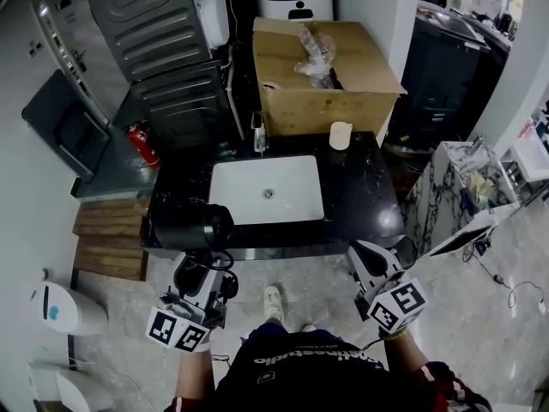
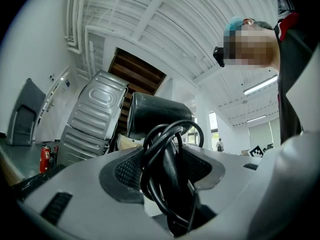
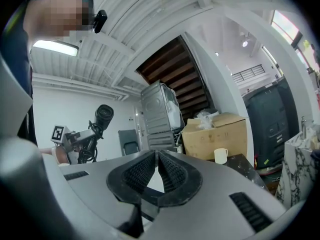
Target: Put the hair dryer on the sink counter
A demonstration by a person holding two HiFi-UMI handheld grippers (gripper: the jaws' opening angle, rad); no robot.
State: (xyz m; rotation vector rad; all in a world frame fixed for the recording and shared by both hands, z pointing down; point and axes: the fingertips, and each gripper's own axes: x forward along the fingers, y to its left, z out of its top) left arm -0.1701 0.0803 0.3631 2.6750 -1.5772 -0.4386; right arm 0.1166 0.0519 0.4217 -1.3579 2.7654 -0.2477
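The black hair dryer (image 1: 190, 226) is held upright at the counter's front left corner, its barrel over the black sink counter (image 1: 360, 191). My left gripper (image 1: 202, 264) is shut on its handle, which has the black cord wound round it. In the left gripper view the coiled cord (image 2: 167, 174) fills the gap between the pads, and the hair dryer's barrel (image 2: 157, 115) rises above them. My right gripper (image 1: 365, 254) hangs in front of the counter's right end, shut with nothing in it; its pads (image 3: 141, 171) meet at the tips in the right gripper view.
A white basin (image 1: 266, 189) is sunk in the middle of the counter, with a faucet (image 1: 258, 136) behind it. A white cup (image 1: 340, 135) stands at the back right. A cardboard box (image 1: 322, 75) sits behind. A fire extinguisher (image 1: 144, 144) lies to the left.
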